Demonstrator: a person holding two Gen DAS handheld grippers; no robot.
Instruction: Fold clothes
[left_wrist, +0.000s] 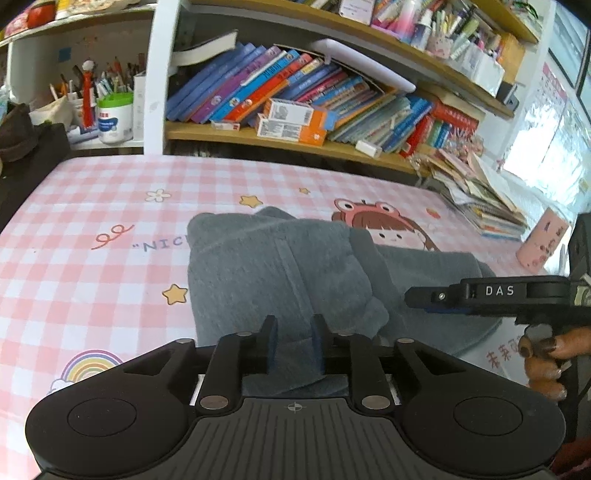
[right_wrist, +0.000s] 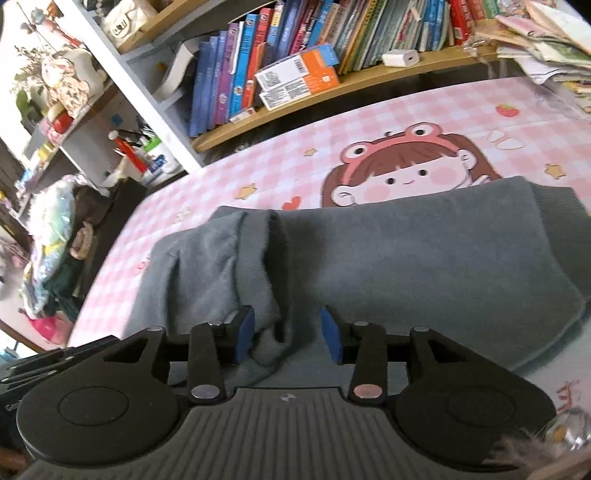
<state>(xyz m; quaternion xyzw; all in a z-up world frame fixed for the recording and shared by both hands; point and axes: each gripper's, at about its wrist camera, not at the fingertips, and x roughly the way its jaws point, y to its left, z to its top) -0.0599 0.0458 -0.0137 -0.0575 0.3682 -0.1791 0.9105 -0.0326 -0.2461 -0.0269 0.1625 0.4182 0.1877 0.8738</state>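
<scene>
A grey fleece garment lies partly folded on the pink checked table cover. My left gripper has its jaws narrowly apart with a strip of the grey cloth between them, at the garment's near edge. My right gripper is open, jaws apart around a bunched fold of the same garment, with cloth between the blue pads. In the left wrist view the right gripper comes in from the right over the garment, held by a hand.
Bookshelves full of books stand behind the table. A stack of papers and a pink cup sit at the right. Pen holders stand at the back left. Bags and clutter lie beyond the table's left edge.
</scene>
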